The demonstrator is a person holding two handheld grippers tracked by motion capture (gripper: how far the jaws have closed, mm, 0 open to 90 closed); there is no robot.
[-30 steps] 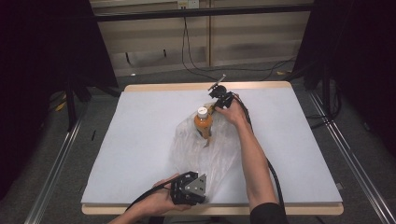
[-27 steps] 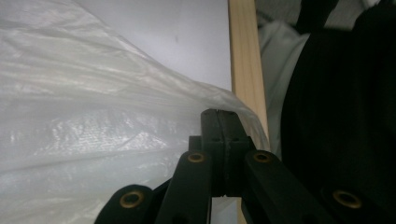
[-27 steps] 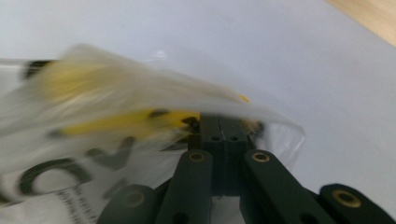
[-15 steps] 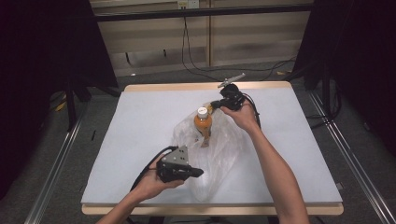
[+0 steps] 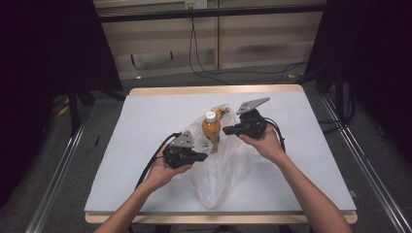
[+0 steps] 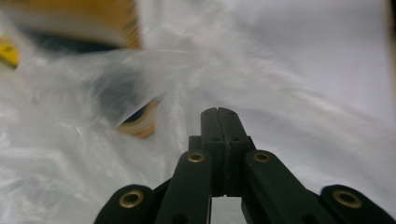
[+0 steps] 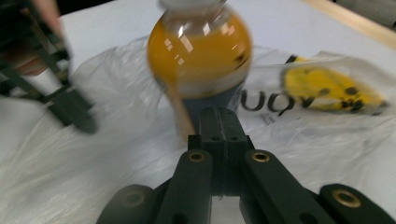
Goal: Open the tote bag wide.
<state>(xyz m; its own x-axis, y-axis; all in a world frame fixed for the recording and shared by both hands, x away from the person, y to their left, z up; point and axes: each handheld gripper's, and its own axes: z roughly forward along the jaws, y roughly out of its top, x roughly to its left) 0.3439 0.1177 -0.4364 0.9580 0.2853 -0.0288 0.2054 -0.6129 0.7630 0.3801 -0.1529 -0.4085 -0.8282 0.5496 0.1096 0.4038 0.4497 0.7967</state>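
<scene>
A small bottle of orange drink [image 5: 211,127] with a white cap stands upright on a crumpled clear plastic bag [image 5: 224,170] in the middle of the white table [image 5: 145,121]. My right gripper [image 5: 225,130] is level and just right of the bottle, jaws shut and pointing at it. In the right gripper view the bottle [image 7: 201,51] looms right behind the shut tips [image 7: 219,112]. My left gripper [image 5: 203,156] lies at the bag's left edge, below and left of the bottle, jaws shut. Its own view has the tips [image 6: 218,112] over the bag film [image 6: 70,154]. I see no film pinched.
The bag carries a yellow and black print [image 7: 331,88] near its far end. The table has a wooden rim [image 5: 214,90]. Metal rails [image 5: 58,170] run along both sides, and cables [image 5: 204,68] lie on the floor behind.
The left gripper came up from the front edge to the bag's left side. The right gripper moved from beyond the bottle to its right side, nearer me.
</scene>
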